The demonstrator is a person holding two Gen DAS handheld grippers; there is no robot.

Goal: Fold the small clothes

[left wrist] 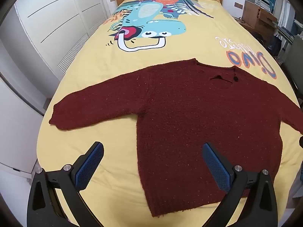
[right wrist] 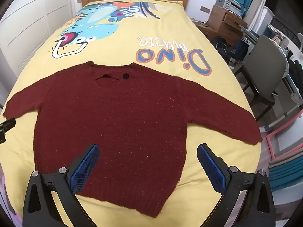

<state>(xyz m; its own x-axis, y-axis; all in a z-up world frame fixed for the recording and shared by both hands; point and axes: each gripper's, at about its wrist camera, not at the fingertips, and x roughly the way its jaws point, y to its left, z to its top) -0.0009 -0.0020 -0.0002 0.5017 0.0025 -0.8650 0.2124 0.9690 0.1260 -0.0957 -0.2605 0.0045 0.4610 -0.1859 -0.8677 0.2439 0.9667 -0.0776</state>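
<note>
Both jaws stand spread wide, nothing between them: left gripper (left wrist: pixel 153 152) and right gripper (right wrist: pixel 148 154) hover at the lower frame, poised over one maroon sweater (right wrist: pixel 113 117) laid flat, two sleeves outstretched (ready for folding, I'd guess), mid-frame on the yellow bedspread (right wrist: pixel 189 43)

Nubbly knit sweater (left wrist: pixel 189 117) on smooth cloth bedspread (left wrist: pixel 198 43) (matt).

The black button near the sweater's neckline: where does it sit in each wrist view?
Left wrist view: black button right of centre, upper half.
Right wrist view: black button left of centre, upper half.
Shared landmark: the slit in the sweater just left of it.
</note>
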